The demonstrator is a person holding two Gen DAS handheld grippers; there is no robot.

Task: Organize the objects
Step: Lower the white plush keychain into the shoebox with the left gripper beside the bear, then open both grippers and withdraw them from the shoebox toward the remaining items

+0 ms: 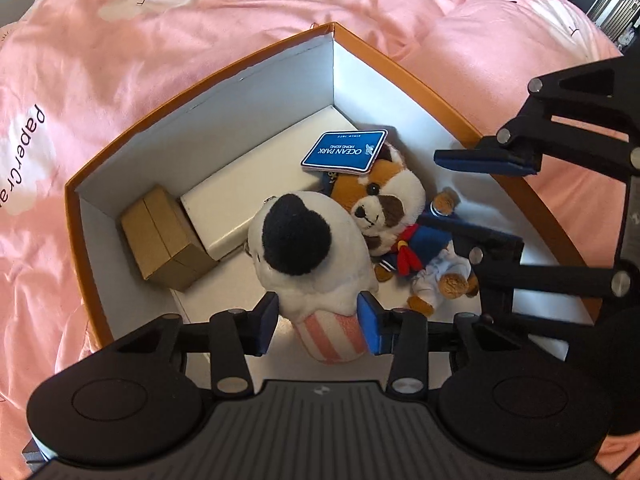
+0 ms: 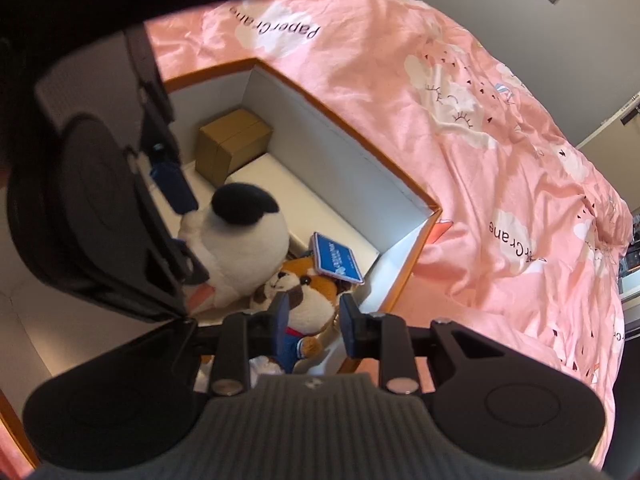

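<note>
Box: an orange cardboard box with white inner walls (image 1: 120, 136), open at the top, sits on a pink printed bedspread (image 1: 200, 32).
Left gripper: the left gripper (image 1: 318, 318) points steeply down into the box, its blue pads pressed against the sides of a white plush toy with a black patch and a pink-striped base (image 1: 308, 248), pinching it just above the stripes.
White plush: upright between the jaws, over the box floor; whether it touches the floor I cannot tell.
Right gripper: the right gripper (image 2: 314, 322) hangs over the box's near corner with its jaws partly spread and nothing pinched.
Fox plush: a brown-and-white plush animal in a blue sailor outfit (image 1: 394, 216) lies on the box floor beside the white plush, a blue card tag (image 1: 346, 151) at its head.
Other contents: a small brown cardboard carton (image 1: 168, 240) stands in a corner, touching a flat white box (image 1: 248, 196).
</note>
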